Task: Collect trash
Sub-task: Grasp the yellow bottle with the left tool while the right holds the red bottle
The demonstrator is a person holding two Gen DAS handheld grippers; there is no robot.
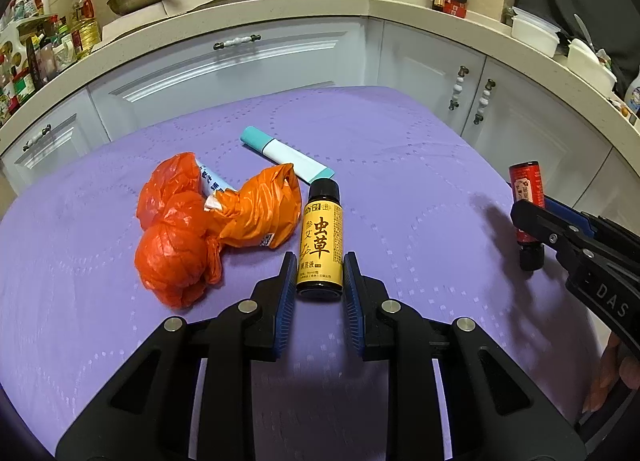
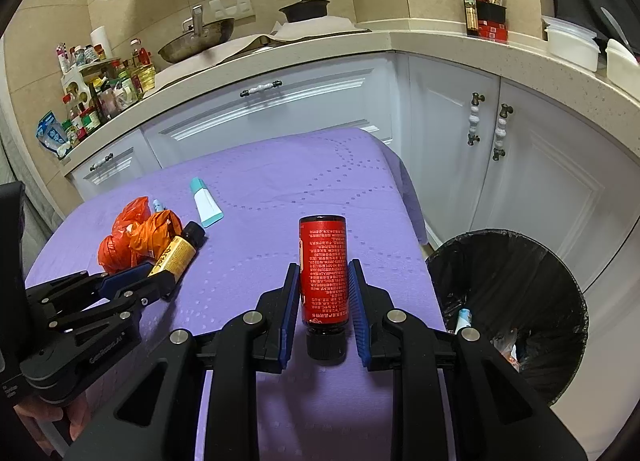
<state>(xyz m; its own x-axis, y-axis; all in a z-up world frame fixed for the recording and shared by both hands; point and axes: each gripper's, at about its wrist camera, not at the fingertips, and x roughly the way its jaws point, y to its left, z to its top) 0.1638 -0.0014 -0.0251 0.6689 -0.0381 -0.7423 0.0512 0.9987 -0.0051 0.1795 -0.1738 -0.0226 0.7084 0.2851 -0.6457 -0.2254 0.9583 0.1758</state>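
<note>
While the right gripper (image 2: 323, 301) pinched the inverted red bottle (image 2: 323, 269) above the purple tablecloth (image 2: 320, 189), short of the black-lined bin (image 2: 508, 301), and the left gripper (image 1: 319, 285) bracketed the lying yellow bottle (image 1: 321, 245) with its grip unconfirmed, both smooth cylinders risked slipping or rolling.

You have a table with a purple cloth (image 1: 400, 133) on it. On the cloth lie crumpled orange bags (image 1: 200, 221), a white tube with a teal cap (image 1: 286, 155), and a yellow-label bottle (image 1: 321, 237) on its side.
</note>
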